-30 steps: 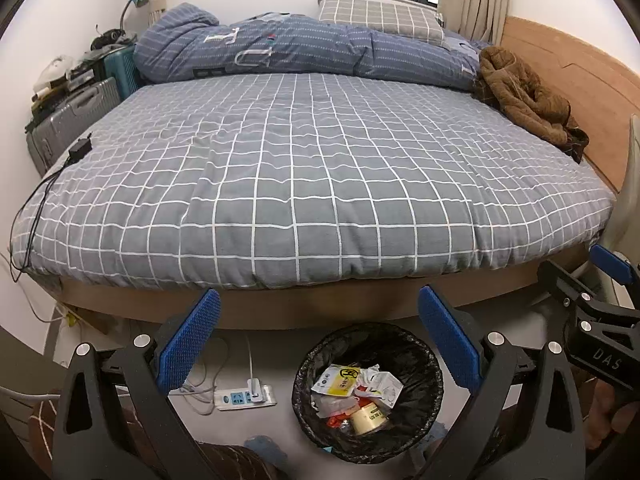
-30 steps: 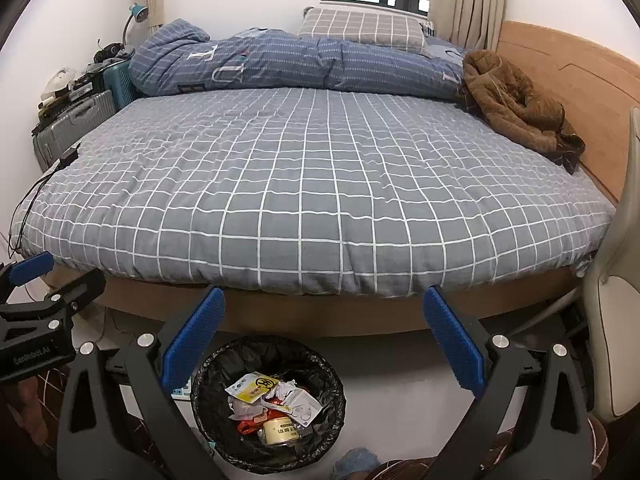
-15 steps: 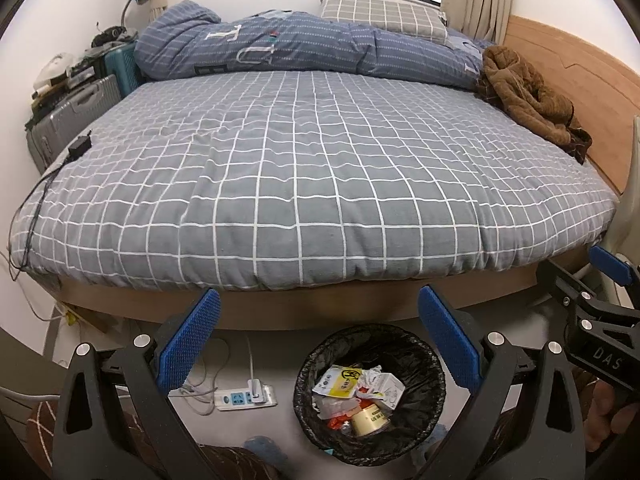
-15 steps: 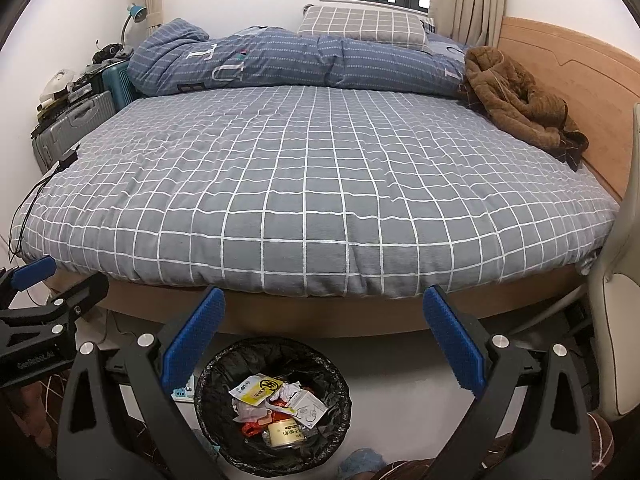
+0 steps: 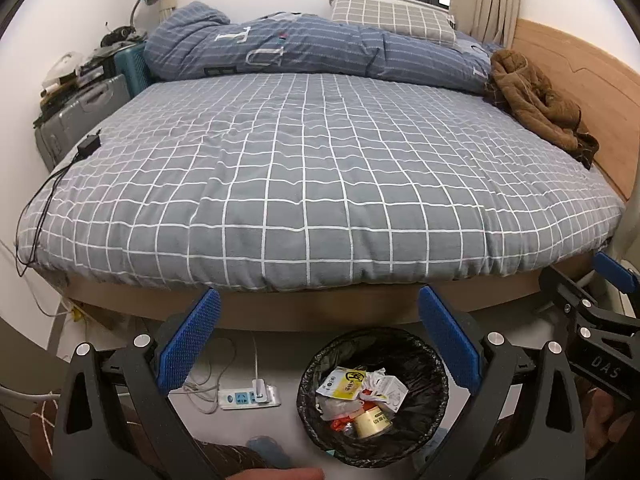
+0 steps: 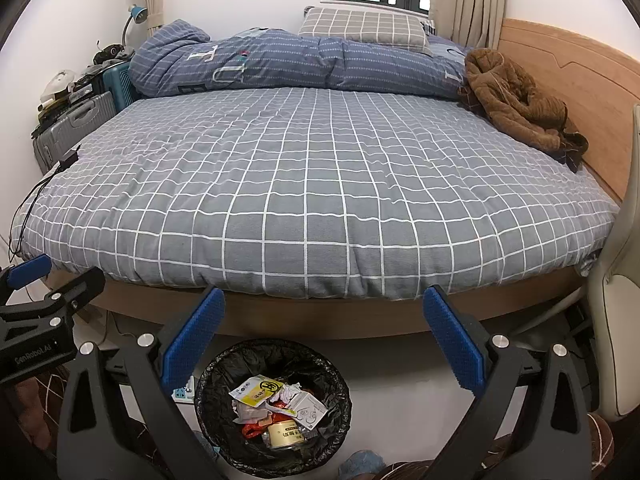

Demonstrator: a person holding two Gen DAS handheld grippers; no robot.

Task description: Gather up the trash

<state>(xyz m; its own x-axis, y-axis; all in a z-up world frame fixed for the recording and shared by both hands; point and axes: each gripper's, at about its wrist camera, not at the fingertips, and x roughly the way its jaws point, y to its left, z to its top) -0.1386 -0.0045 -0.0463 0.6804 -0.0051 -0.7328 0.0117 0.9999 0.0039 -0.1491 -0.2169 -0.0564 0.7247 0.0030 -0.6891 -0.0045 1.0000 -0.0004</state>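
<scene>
A round trash bin (image 5: 424, 354) with a black liner stands on the floor at the foot of the bed; it also shows in the right wrist view (image 6: 224, 368). Inside lie wrappers (image 5: 344, 382), crumpled paper and a small yellow-labelled jar (image 6: 285, 434). My left gripper (image 5: 318, 342) is open and empty, held above the bin. My right gripper (image 6: 324, 340) is open and empty, above and right of the bin. Each gripper shows at the edge of the other's view.
A bed with a grey checked cover (image 5: 320, 168) fills the view, with a blue duvet (image 5: 304, 50), a pillow and a brown jacket (image 5: 536, 100) on it. A power strip (image 5: 250, 397) lies on the floor left of the bin. Suitcases (image 5: 84, 112) stand at the left; a chair (image 6: 622, 280) at the right.
Both views have shifted slightly; the bin sits a little further right and lower than a second ago. Both grippers stay open and empty.
</scene>
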